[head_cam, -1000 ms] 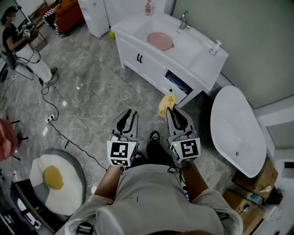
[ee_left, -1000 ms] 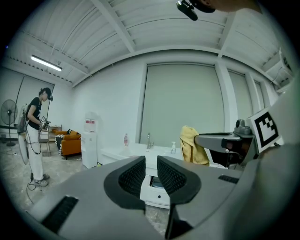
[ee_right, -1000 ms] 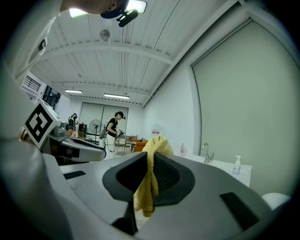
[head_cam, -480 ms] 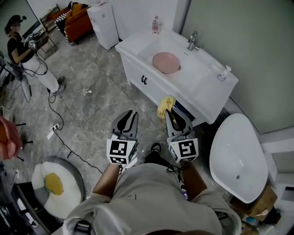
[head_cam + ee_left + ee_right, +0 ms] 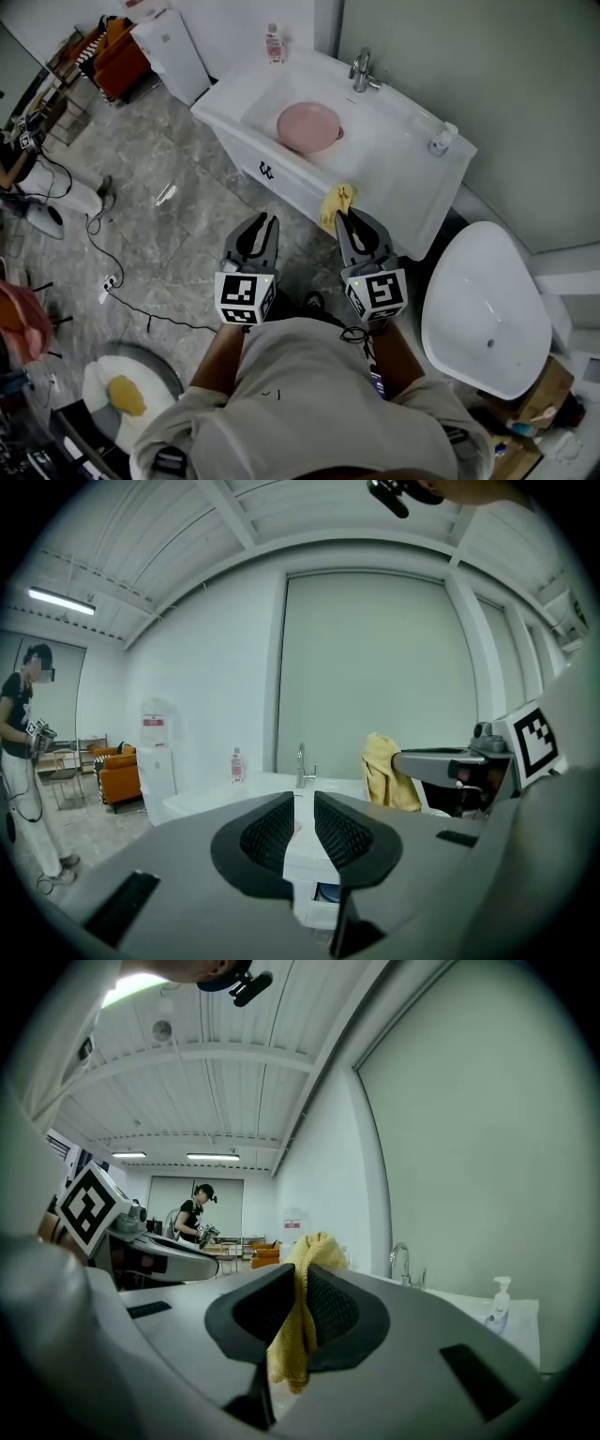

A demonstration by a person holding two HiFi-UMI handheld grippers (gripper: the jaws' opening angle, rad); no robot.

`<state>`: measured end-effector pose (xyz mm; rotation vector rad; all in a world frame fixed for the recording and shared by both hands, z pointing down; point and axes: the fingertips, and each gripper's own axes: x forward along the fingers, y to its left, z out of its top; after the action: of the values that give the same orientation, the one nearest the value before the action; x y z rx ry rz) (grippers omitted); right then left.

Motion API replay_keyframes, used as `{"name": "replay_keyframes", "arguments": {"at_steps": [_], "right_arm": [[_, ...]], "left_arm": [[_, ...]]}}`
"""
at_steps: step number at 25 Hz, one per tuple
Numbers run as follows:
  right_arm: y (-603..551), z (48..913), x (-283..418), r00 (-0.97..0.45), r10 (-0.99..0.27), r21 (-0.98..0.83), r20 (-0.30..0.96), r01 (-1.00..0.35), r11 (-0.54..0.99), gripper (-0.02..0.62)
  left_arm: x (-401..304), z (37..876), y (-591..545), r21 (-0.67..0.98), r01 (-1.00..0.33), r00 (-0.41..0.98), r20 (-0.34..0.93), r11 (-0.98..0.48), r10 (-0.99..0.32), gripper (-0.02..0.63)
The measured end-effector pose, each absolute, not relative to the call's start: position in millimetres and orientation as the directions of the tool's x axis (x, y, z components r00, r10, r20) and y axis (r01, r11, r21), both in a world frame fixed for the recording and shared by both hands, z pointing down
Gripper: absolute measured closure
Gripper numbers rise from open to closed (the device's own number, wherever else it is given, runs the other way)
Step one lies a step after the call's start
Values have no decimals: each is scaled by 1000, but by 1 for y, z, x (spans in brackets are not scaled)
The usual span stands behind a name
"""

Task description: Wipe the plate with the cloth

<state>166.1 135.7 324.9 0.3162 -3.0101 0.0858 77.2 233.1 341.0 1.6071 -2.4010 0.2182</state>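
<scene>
Seen from above, a person holds two grippers side by side before a white vanity (image 5: 403,159). The right gripper (image 5: 349,217) pinches a yellow cloth (image 5: 336,204) in its jaws. The left gripper (image 5: 262,223), at its 9 o'clock, is empty, its jaws a narrow gap apart. The pink plate (image 5: 308,127) lies in the basin at 12 o'clock, well apart from the cloth.

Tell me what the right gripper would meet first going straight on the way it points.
Most likely the white vanity: the right gripper, shut on the yellow cloth, points at its front edge near the pink plate. Height is unclear; it might clear the countertop.
</scene>
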Motion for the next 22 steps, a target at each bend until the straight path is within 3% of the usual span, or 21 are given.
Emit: {"name": "replay_keyframes", "arguments": {"at_steps": [9,22], "right_arm": [[77,340,75,-961,-227,-16,160,-232,973,554],[-15,376,-96,-880,-344,49,328,-347,936,554]], "left_arm": [[-21,366,172,58,-930,-329,307,362,-893,528],[-208,398,55,140,-978,-85,396,151,-914,528]]}}
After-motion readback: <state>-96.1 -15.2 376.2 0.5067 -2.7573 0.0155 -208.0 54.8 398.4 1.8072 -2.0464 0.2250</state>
